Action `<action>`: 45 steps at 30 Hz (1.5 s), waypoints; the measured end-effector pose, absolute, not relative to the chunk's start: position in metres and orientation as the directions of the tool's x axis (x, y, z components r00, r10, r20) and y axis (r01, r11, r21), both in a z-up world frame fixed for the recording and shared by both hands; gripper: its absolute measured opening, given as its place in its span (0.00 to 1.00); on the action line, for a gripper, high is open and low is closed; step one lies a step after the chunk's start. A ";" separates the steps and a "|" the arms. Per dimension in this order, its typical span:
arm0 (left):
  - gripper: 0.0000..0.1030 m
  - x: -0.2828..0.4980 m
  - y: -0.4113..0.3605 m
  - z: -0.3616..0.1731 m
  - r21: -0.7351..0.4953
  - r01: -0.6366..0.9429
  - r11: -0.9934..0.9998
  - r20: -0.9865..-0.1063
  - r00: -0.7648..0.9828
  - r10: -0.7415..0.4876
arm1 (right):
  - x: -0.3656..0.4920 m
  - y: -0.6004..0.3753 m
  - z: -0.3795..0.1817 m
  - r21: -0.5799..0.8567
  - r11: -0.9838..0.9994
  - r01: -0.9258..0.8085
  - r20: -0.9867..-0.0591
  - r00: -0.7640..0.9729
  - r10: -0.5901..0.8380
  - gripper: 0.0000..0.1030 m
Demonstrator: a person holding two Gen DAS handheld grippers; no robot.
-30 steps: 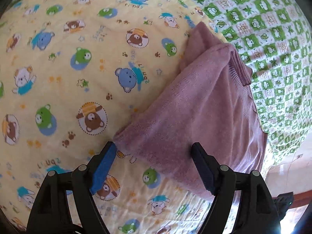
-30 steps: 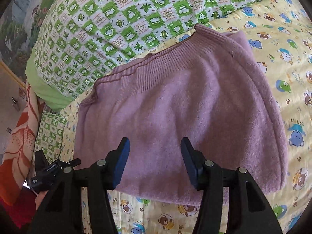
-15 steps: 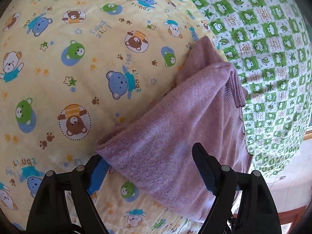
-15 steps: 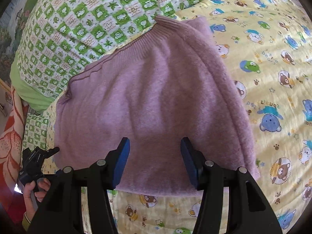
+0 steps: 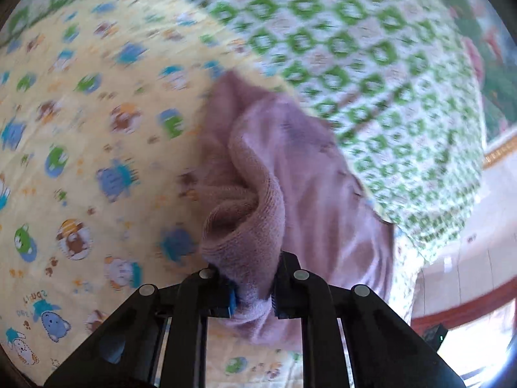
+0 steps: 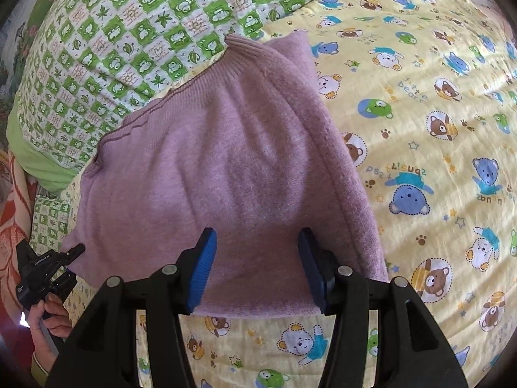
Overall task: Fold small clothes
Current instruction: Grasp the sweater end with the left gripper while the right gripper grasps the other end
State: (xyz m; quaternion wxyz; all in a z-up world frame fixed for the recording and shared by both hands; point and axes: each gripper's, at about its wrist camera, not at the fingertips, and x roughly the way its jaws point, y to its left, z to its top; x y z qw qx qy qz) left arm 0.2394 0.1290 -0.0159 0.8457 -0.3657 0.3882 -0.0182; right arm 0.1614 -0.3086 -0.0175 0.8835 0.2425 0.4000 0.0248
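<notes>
1. Item: one mauve knit garment (image 6: 226, 168), already folded into a rough rectangle. It lies on the yellow bear-print quilt (image 6: 436, 129), its ribbed hem along the quilt's far edge where the green checked cover (image 6: 129, 32) begins.
2. Left gripper (image 5: 252, 291): clenched on a bunched corner of the garment (image 5: 290, 187), which rises off the quilt (image 5: 80, 161) in a soft roll. This view is motion-blurred.
3. Right gripper (image 6: 258, 265): jaws spread, hovering over the near folded edge; grasping nothing.
4. Handling, as judged: light, soft, thick knit; it sags and rolls rather than creasing, and is not slippery or fragile. Best taken at corners or along the doubled near edge, both layers together.
5. Clearance: open quilt lies to the right of the garment. The bed's edge drops off close on the other side.
</notes>
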 end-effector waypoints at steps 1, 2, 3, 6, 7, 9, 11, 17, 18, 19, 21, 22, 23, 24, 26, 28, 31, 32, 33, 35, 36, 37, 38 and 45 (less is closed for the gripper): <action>0.13 0.241 0.119 -0.005 -0.631 -0.213 0.746 -0.628 0.704 -0.331 | 0.161 -0.308 -0.016 0.452 0.880 0.145 -0.690 0.682 0.242 0.52; 0.13 0.241 0.108 0.004 -0.630 -0.164 0.759 -0.611 0.708 -0.354 | 0.160 -0.307 -0.014 0.456 0.879 0.142 -0.685 0.686 0.245 0.52; 0.13 0.243 0.098 0.011 -0.629 -0.125 0.767 -0.598 0.708 -0.376 | 0.159 -0.307 -0.011 0.465 0.874 0.138 -0.677 0.692 0.251 0.52; 0.12 0.250 0.055 0.032 -0.627 0.025 0.778 -0.557 0.684 -0.471 | 0.157 -0.307 -0.003 0.488 0.863 0.128 -0.657 0.705 0.267 0.52; 0.12 0.253 0.037 0.035 -0.616 0.079 0.783 -0.554 0.664 -0.502 | 0.157 -0.308 0.000 0.496 0.860 0.123 -0.650 0.709 0.273 0.52; 0.12 0.256 0.002 0.034 -0.581 0.168 0.797 -0.574 0.609 -0.547 | 0.156 -0.309 0.006 0.508 0.854 0.117 -0.637 0.718 0.281 0.52; 0.12 0.259 -0.024 0.023 -0.561 0.222 0.797 -0.601 0.553 -0.577 | 0.158 -0.313 0.013 0.521 0.846 0.111 -0.621 0.730 0.286 0.52; 0.12 0.261 -0.071 -0.029 -0.476 0.293 0.829 -0.718 0.415 -0.559 | 0.168 -0.319 0.021 0.536 0.837 0.106 -0.613 0.731 0.300 0.52; 0.12 0.261 -0.072 -0.033 -0.472 0.289 0.833 -0.724 0.411 -0.554 | 0.173 -0.317 0.021 0.540 0.836 0.098 -0.615 0.725 0.312 0.52; 0.12 0.262 -0.070 -0.036 -0.478 0.280 0.832 -0.726 0.408 -0.554 | 0.177 -0.315 0.021 0.544 0.835 0.086 -0.613 0.720 0.325 0.52; 0.12 0.264 -0.065 -0.039 -0.496 0.263 0.827 -0.721 0.406 -0.562 | 0.186 -0.306 0.022 0.552 0.832 0.055 -0.607 0.711 0.355 0.53; 0.12 0.266 -0.062 -0.039 -0.503 0.256 0.825 -0.719 0.406 -0.564 | 0.193 -0.303 0.022 0.560 0.827 0.036 -0.600 0.706 0.376 0.53; 0.12 0.267 -0.060 -0.039 -0.508 0.252 0.824 -0.717 0.407 -0.566 | 0.199 -0.300 0.023 0.568 0.823 0.022 -0.594 0.702 0.392 0.53; 0.12 0.267 -0.058 -0.039 -0.510 0.251 0.823 -0.715 0.408 -0.568 | 0.207 -0.296 0.023 0.579 0.815 0.003 -0.587 0.696 0.414 0.54; 0.12 0.264 -0.056 -0.036 -0.516 0.253 0.819 -0.708 0.412 -0.573 | 0.228 -0.287 0.021 0.597 0.801 -0.031 -0.579 0.674 0.458 0.54; 0.12 0.262 -0.051 -0.032 -0.528 0.249 0.812 -0.696 0.420 -0.582 | 0.246 -0.279 0.018 0.604 0.795 -0.059 -0.582 0.649 0.491 0.54; 0.12 0.256 -0.041 -0.025 -0.564 0.240 0.790 -0.667 0.432 -0.607 | 0.276 -0.267 0.012 0.644 0.760 -0.087 -0.577 0.597 0.557 0.54; 0.12 0.255 -0.037 -0.024 -0.575 0.235 0.784 -0.660 0.433 -0.614 | 0.284 -0.264 0.011 0.657 0.748 -0.093 -0.572 0.584 0.576 0.54; 0.12 0.254 -0.034 -0.023 -0.587 0.228 0.777 -0.654 0.434 -0.620 | 0.290 -0.262 0.009 0.670 0.736 -0.098 -0.566 0.575 0.591 0.54; 0.12 0.251 -0.026 -0.024 -0.599 0.217 0.771 -0.647 0.435 -0.626 | 0.308 -0.257 0.006 0.718 0.689 -0.102 -0.537 0.548 0.641 0.54; 0.12 0.249 -0.022 -0.024 -0.603 0.212 0.769 -0.644 0.438 -0.627 | 0.314 -0.255 0.005 0.739 0.665 -0.108 -0.520 0.536 0.665 0.54; 0.12 0.249 -0.021 -0.023 -0.608 0.210 0.766 -0.641 0.440 -0.629 | 0.324 -0.251 0.003 0.759 0.643 -0.106 -0.509 0.519 0.687 0.54; 0.12 0.247 -0.018 -0.023 -0.614 0.207 0.762 -0.636 0.443 -0.633 | 0.330 -0.248 0.003 0.756 0.646 -0.105 -0.515 0.515 0.685 0.54; 0.12 0.243 -0.021 -0.006 -0.599 0.235 0.766 -0.632 0.449 -0.632 | 0.348 -0.220 0.021 0.718 0.675 -0.170 -0.535 0.484 0.692 0.22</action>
